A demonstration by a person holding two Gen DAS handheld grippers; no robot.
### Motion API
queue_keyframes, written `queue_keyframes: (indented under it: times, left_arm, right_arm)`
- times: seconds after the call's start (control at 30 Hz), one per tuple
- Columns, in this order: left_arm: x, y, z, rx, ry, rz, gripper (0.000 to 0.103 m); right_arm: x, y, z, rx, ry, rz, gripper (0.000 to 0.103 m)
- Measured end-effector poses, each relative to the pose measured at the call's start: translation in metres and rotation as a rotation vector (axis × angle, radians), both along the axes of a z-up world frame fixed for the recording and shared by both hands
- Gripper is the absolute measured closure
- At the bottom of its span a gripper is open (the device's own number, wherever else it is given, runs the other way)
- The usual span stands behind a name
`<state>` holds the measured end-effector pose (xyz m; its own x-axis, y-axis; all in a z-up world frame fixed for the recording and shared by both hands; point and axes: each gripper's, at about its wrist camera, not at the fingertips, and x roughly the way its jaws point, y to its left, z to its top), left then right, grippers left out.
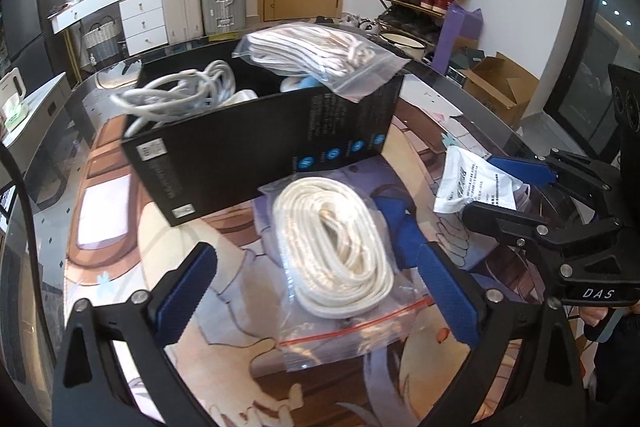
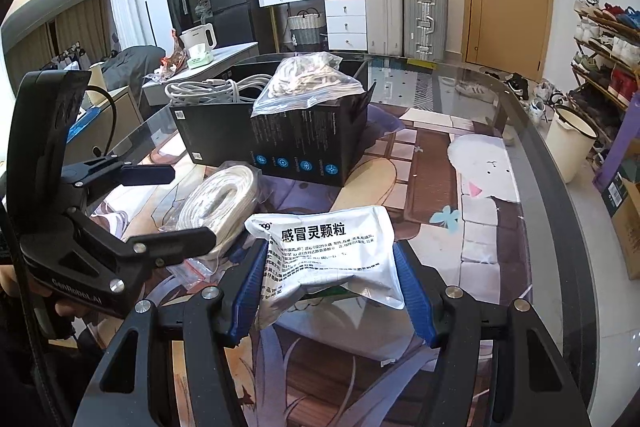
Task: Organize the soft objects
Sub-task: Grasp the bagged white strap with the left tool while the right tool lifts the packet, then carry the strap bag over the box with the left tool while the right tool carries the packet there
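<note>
A clear zip bag holding a coil of white rope lies flat on the printed table mat. My left gripper stands open around it, blue pads well apart from the bag on both sides. A white medicine pouch with black print is lifted off the mat, and my right gripper is shut on it, pads pressing its two sides. The pouch and right gripper also show at the right of the left wrist view. A black box behind holds grey cables, with another bagged rope on its rim.
The rope bag and left gripper sit left of the pouch in the right wrist view, the black box beyond. The glass table's curved edge runs at the right. Suitcases, a shoe rack and a door stand behind.
</note>
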<state>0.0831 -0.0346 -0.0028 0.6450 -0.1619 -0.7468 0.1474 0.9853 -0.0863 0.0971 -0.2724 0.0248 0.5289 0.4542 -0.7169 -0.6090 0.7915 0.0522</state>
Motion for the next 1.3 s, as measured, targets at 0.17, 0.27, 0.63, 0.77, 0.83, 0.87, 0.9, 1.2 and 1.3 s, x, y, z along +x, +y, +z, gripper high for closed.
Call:
queue_keyframes:
  times: [0.17, 0.27, 0.63, 0.77, 0.83, 0.87, 0.9, 1.2, 1.3]
  left_arm:
    - [0.004, -0.009, -0.002, 0.019, 0.026, -0.022, 0.02]
    - [0.006, -0.013, -0.005, 0.026, 0.047, -0.043, 0.036]
    - [-0.004, -0.015, 0.001, 0.017, 0.026, -0.077, 0.066]
    - [-0.013, -0.009, 0.006, 0.001, 0.006, -0.073, 0.068]
    - [-0.018, -0.005, 0.011, -0.008, -0.01, -0.066, 0.068]
    - [-0.02, -0.004, 0.012, -0.012, -0.019, -0.064, 0.068]
    - [-0.022, -0.003, 0.014, -0.017, -0.032, -0.061, 0.068]
    - [-0.041, 0.02, 0.044, -0.034, -0.14, -0.011, 0.068]
    - [-0.043, 0.028, 0.053, -0.041, -0.169, 0.01, 0.068]
  right_arm:
    - [0.0, -0.001, 0.001, 0.001, -0.002, -0.002, 0.04]
    - [-0.001, -0.001, 0.001, 0.001, -0.003, -0.001, 0.04]
    - [-0.002, -0.001, 0.007, 0.016, -0.021, 0.002, 0.04]
    - [-0.005, 0.0, 0.014, 0.026, -0.039, 0.001, 0.04]
    - [-0.007, 0.001, 0.017, 0.033, -0.049, 0.002, 0.04]
    - [-0.007, 0.001, 0.019, 0.036, -0.053, 0.003, 0.04]
    - [-0.008, 0.002, 0.021, 0.04, -0.058, 0.003, 0.04]
    - [-0.011, 0.005, 0.045, 0.079, -0.115, -0.015, 0.04]
    - [-0.01, 0.008, 0.052, 0.086, -0.135, -0.015, 0.04]
